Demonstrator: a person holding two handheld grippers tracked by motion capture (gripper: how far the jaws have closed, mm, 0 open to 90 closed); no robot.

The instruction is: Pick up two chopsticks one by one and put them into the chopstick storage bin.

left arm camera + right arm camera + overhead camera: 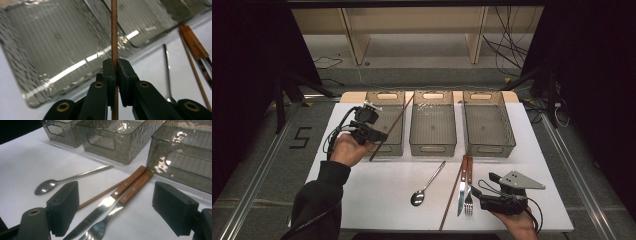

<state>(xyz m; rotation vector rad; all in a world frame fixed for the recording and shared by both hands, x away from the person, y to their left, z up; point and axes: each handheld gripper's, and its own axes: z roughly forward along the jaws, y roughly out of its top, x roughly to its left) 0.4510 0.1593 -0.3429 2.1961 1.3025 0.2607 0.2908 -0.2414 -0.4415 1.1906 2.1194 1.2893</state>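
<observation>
Left claw [116, 75] is clamped on a wooden chopstick [393, 125], held slanted over the left bin [387, 122] near the worktop's [362, 200] far-left corner. Judged light, stiff, thin and smooth, so prone to pivoting or slipping; a mid-length grip is best. Right claw [115, 212] is held apart over the knife [110, 202] and fork [117, 205] near the front edge.

High view: fixed overhead, faces fwd/down on the table [362, 200], far. Left gripper view: close, looks down into a grey bin [57, 45]. Right gripper view: low, near the spoon [50, 183], shared w/ high view [424, 187].
</observation>
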